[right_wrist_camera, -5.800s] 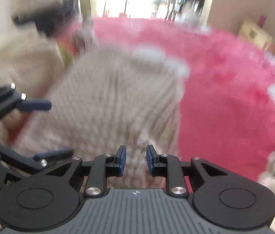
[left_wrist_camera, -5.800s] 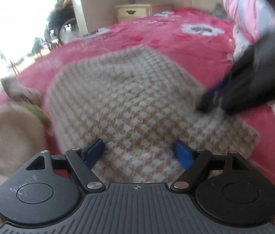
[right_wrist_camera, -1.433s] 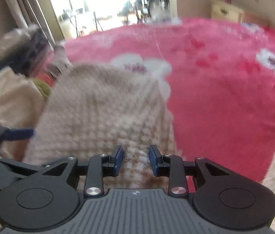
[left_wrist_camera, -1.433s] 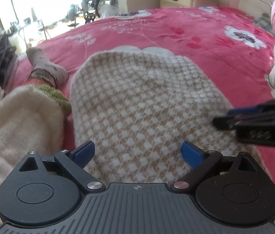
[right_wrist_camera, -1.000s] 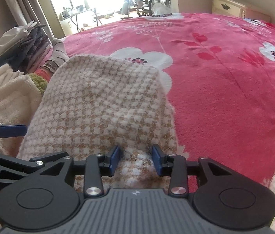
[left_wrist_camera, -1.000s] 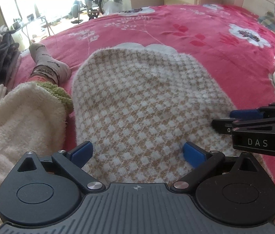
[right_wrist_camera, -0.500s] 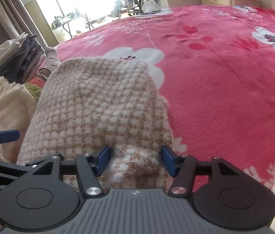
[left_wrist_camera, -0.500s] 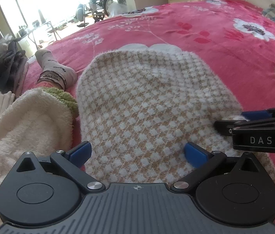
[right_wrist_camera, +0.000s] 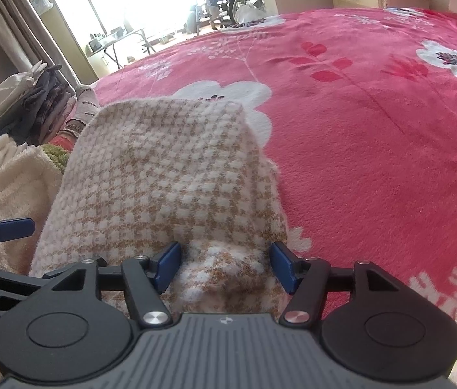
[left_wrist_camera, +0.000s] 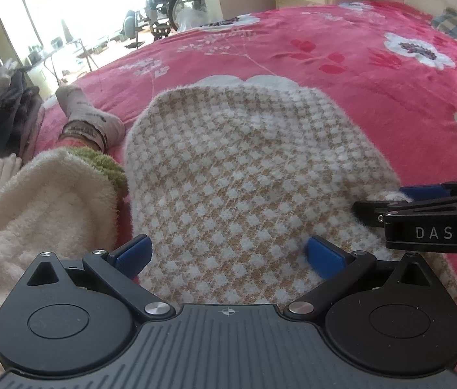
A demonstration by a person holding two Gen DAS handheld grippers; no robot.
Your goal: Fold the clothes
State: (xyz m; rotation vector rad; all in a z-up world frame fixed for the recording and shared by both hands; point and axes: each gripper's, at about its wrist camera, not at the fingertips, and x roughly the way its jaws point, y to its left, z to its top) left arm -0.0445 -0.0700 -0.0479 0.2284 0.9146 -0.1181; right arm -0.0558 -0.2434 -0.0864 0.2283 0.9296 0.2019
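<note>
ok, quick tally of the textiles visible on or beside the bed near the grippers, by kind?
Checked knit garment: 1
Cream fluffy garment: 1
Green fuzzy piece, partly hidden: 1
Loose sock: 1
Stack of folded clothes at the bed's left edge: 1 pile, items too packed to count
Red floral blanket: 1
Total: 6

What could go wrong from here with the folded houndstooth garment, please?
The right gripper, open, straddles a raised bump of the tan-and-white houndstooth knitted garment; the bump may spring up and loosen the fold. The open left gripper sits close to the cream fluffy towel and could snag it instead.
</note>
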